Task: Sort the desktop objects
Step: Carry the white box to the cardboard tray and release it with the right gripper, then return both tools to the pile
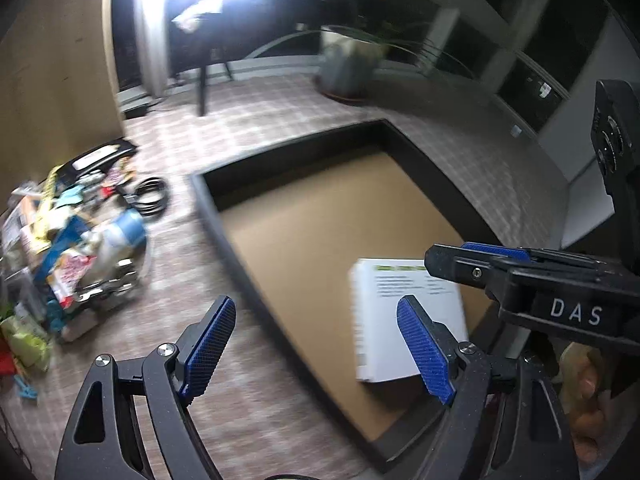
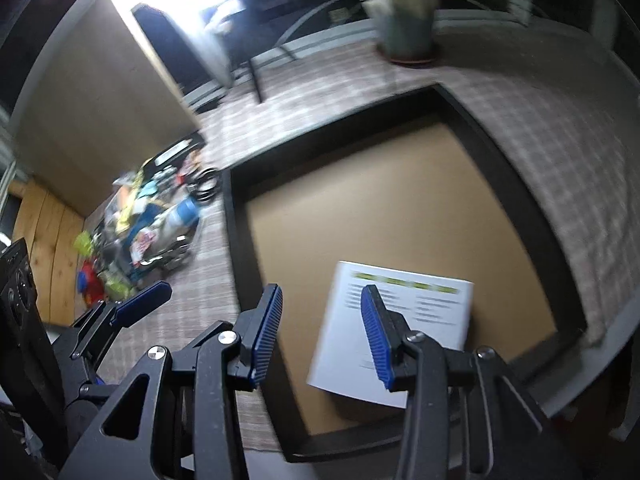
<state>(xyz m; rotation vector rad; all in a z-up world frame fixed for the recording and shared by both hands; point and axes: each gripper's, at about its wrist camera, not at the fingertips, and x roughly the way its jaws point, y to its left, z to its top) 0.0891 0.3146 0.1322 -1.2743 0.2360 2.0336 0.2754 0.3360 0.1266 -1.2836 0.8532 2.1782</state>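
White booklet (image 2: 394, 332) lies flat in the black-rimmed tray (image 2: 232, 240), near its front edge on the brown floor. Right gripper (image 2: 322, 334) hovers above it, jaws partly apart, nothing btwn. Left gripper (image 1: 316, 348) over tray's left rim, jaws wide, empty. Cluttered pile (image 1: 76, 252) left of tray; potted plant (image 2: 406, 20) beyond it.

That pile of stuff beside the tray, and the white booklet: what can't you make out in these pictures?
- Pile, both views: blurred, items overlap; few identifiable.
- White booklet: print blurred in both views; the right gripper covers part of it in the right wrist view.
- Tray: near corner hidden by the left gripper.
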